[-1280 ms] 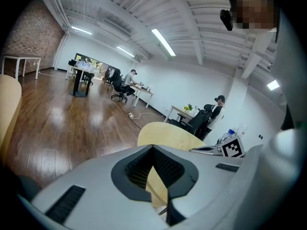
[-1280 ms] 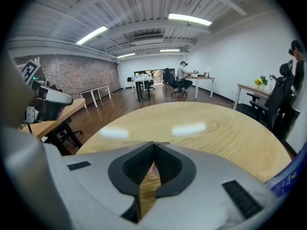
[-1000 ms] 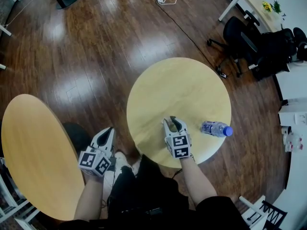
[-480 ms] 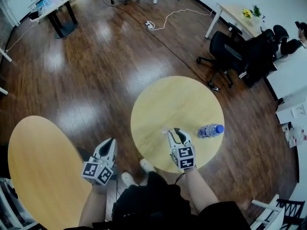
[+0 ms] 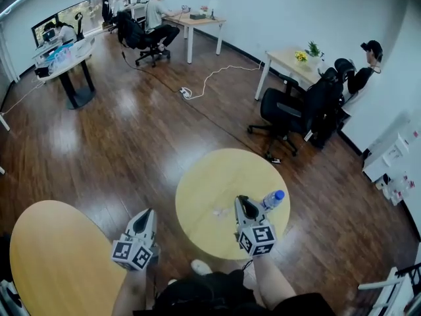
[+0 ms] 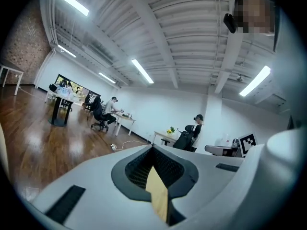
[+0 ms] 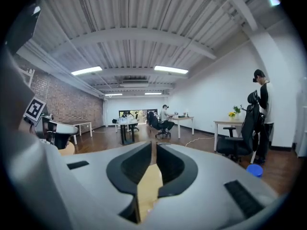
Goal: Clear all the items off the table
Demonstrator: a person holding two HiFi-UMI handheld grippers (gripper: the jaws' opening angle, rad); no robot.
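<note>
On the round light-wood table [image 5: 210, 183], near its right edge: one clear water bottle [image 5: 271, 200] lying on its side, blue cap toward the rim. Only item on it I can make out. There's a faint pale spot left of the right tongs, too small to identify.

Right gripper [image 5: 243, 203]: over the table's near right part, bottle just beside its tips on the right. Can't tell the height gap from the head view, but no contact is visible. Right gripper view: jaws [image 7: 153, 145] nearly together with a thin slit left, and they have just been closing. Nothing is between them, only tabletop shows through the gap. The blue cap shows low right in that view, off to the side of the jaws, not in line.

Left gripper [image 5: 146, 216]: off the table, over the dark wood floor [image 5: 118, 143], between this table and a second round table [image 5: 52, 262] at lower left. Left gripper view: tips [image 6: 153, 150] meet, jaws closed and empty. A wedge of tabletop shows below the tips.

Both tongs point roughly level into the room, not at the bottle.

Background:
- black office chair [image 5: 283, 114], with a small desk with yellow flowers [image 5: 289, 61] behind it
- white cable and power strip [image 5: 186, 92] on the floor
- person seated at a far desk [image 5: 156, 8]
- person standing at right [image 7: 261, 109]
</note>
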